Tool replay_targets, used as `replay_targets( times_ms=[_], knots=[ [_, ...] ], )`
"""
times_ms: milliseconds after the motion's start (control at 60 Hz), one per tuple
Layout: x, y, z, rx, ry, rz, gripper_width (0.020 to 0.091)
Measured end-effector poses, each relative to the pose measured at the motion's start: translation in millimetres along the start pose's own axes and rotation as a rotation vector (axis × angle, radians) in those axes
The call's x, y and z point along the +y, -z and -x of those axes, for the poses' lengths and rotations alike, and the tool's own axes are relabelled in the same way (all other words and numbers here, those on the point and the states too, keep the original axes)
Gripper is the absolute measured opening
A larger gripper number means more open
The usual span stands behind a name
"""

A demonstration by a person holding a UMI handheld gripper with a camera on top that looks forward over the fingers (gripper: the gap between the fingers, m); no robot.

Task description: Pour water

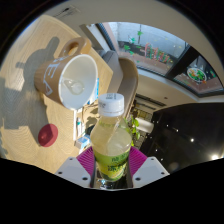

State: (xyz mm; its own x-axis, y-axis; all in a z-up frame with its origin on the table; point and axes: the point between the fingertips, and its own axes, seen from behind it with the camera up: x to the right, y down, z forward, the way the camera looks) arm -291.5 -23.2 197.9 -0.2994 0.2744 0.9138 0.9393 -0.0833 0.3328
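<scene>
Bottle (111,140) first: a clear plastic one, filled with pale yellow-green liquid, stands upright between my gripper (112,168)'s two fingers, its white neck at the top. The purple pads (88,159) press against its sides, so I judge that the gripper is clamped on the bottle and carrying it. I cannot tell whether a cap is on the neck; a small pink cap (47,136) lies on the wooden table (25,100) to one side, which suggests that the bottle is already open.

Beyond the bottle and a little to the side sits a white cup (78,78) with a handle, its mouth wide and pale inside. It stands near the bottle but is not touching it. Farther off I see a window (150,45) with greenery outside, and a dark surface (185,130) on the other side.

Risks, as I judge them: the bottle looks nearly full, so a quick tilt could send liquid out early and onto the table short of the cup. The neck is not yet over the cup's mouth. A smooth round bottle may also twist or slide between the pads once tilted.
</scene>
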Motion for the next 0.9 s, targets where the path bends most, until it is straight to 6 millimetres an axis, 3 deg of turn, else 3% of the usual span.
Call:
replay_targets(
  times_ms=[100, 267, 383, 533, 600, 767, 900],
  knots=[
    [0.0, 7.2, -7.9, -0.055, -0.240, -0.058, 0.0415],
    [-1.7, 24.1, -29.5, -0.165, -0.835, -0.201, 0.0417],
    [7.2, 25.1, -25.4, -0.244, -1.158, -0.259, 0.0416],
    [19.1, 13.2, 10.3, -0.358, -1.456, -0.260, 0.0416],
    [14.6, 6.8, 25.1, -0.404, -1.565, -0.293, 0.0418],
    [8.9, -15.6, 76.5, -0.471, -1.674, -0.245, 0.0417],
    [1.2, -25.6, 105.5, -0.506, -1.723, -0.228, 0.0417]
  ],
)
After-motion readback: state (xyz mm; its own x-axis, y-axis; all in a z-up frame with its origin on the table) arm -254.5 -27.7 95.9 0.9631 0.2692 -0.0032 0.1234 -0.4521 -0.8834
